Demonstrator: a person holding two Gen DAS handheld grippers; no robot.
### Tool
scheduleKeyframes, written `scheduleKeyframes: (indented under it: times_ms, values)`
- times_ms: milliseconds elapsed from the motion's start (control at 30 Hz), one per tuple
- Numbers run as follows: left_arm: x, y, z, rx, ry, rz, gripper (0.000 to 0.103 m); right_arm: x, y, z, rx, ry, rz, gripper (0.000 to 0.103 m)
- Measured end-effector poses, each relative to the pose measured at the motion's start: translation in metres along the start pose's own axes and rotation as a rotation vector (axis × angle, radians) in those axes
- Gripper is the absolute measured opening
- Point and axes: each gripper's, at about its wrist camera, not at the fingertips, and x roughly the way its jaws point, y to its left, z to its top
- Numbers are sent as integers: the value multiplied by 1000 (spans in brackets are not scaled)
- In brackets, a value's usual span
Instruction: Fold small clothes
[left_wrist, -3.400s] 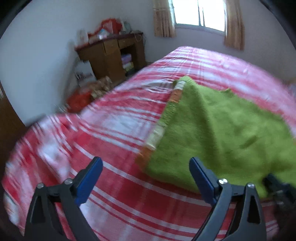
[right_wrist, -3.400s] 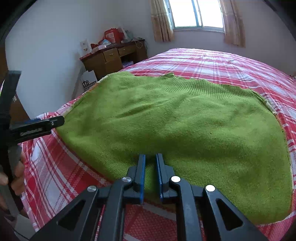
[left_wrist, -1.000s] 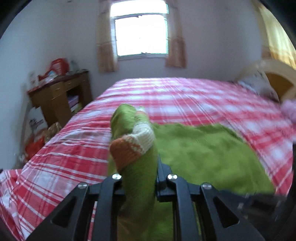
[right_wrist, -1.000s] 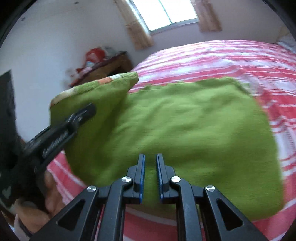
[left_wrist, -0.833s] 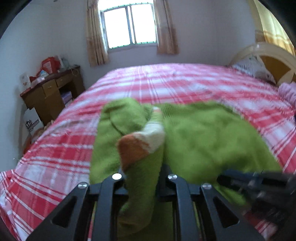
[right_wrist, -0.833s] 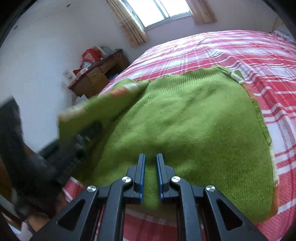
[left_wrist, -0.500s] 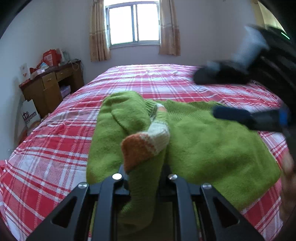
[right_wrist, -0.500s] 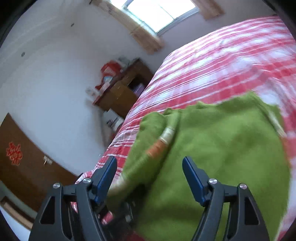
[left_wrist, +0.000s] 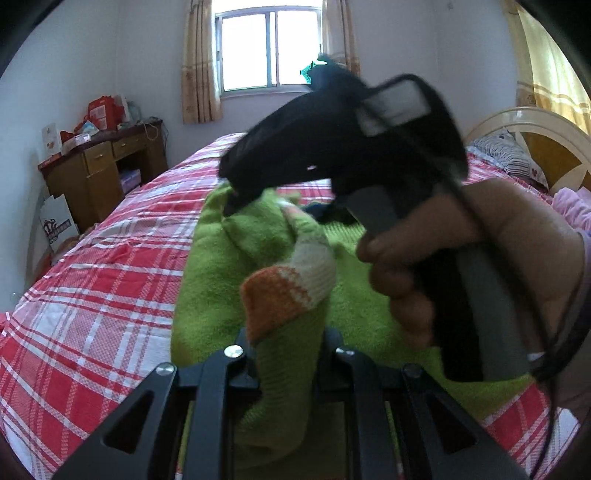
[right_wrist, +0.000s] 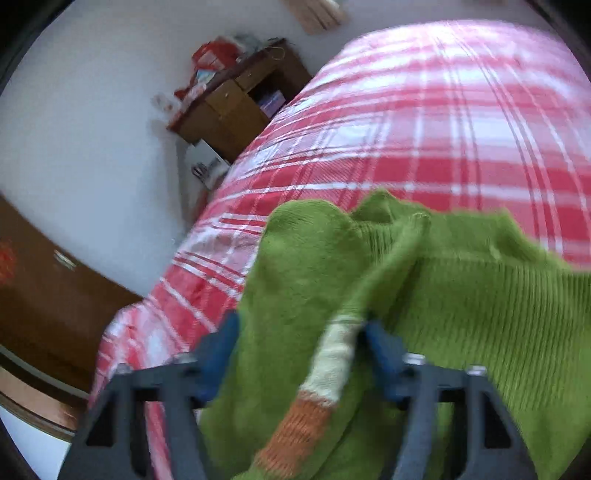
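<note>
Left wrist view: left gripper (left_wrist: 286, 354) clamped on green sweater's sleeve (left_wrist: 291, 295), orange-white cuff up, over plaid bedspread (left_wrist: 103, 295). Right gripper (right_wrist: 301, 347) closing around same sleeve, pads not yet pressing. No legible writing.

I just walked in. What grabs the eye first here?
A bright green sweater spread on a red plaid bed. Its orange-and-cream cuff sticks up from the shut left gripper. The right gripper, held in a hand, is closing around the same sleeve.
</note>
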Motion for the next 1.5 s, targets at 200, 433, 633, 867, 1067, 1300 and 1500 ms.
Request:
scheduleKeyframes:
  times_ms: [200,433,633,867,1067,1300,1500]
  values:
    - [0,1,0,-13,6,-16,18,-14,22,-4,-186,-48,-90,14]
    - [-28,-15,8,43,-76,-7,18,-74,15,-8,-178,-177,-38,13]
    - [-48,-67,23,154,-121,-79,18,-124,-32,-11,-76,-239,-21,13]
    - [-40,-136,24,255,-80,-173,17,-167,-105,-35,32,-257,-91,13]
    - [-23,-178,16,326,16,-202,17,-171,-163,-56,130,-228,-129,13]
    - [-18,-192,6,390,35,-150,17,-161,-201,-79,227,-241,-51,13]
    - [-19,-193,13,365,85,-137,25,-162,-203,-87,257,-266,-37,13]
